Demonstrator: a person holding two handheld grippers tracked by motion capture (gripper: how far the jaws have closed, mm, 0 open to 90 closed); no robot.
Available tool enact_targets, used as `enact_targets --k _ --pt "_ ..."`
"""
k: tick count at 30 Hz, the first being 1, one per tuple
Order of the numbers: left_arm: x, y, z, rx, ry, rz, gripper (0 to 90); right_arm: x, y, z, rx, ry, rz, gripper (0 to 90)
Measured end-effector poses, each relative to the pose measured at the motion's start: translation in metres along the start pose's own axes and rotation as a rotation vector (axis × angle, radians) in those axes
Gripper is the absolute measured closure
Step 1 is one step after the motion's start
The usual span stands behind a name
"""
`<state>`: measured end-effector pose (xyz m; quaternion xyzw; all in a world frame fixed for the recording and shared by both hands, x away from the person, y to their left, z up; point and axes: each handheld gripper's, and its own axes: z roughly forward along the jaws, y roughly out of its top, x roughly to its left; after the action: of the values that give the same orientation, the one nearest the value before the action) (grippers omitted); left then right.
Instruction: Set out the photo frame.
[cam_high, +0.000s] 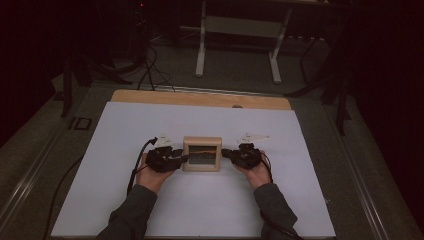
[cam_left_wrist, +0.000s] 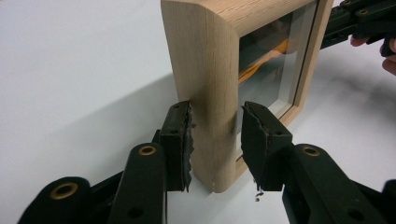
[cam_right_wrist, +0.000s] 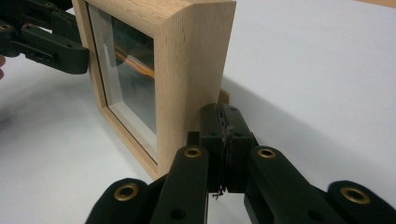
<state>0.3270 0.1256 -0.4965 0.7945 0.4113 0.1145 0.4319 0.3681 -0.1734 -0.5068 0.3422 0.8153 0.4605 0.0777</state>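
Frame (cam_high: 202, 154) stands upright on the white sheet (cam_high: 200, 210) between both grippers. Left gripper (cam_left_wrist: 215, 142) straddles its left edge, jaws apart, pads not quite pressing. Right gripper (cam_right_wrist: 225, 135) rests against its right edge, jaws together.

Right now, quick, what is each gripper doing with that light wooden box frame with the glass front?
Left gripper: open, jaws astride the edge of the light wooden box frame, a gap showing at the pads.
Right gripper: shut, holding nothing, beside the frame.
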Motion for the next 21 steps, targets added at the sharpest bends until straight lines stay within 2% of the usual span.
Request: enact_targets --k 12,21 --pt "0.002 -0.001 -0.012 -0.022 0.008 0.002 62.0 0.002 0.004 -0.008 -0.002 -0.012 -0.024 87.7" --pt "0.007 -0.004 -0.025 -0.038 0.020 0.001 61.5 0.003 0.004 -0.020 -0.003 -0.023 -0.035 85.9"
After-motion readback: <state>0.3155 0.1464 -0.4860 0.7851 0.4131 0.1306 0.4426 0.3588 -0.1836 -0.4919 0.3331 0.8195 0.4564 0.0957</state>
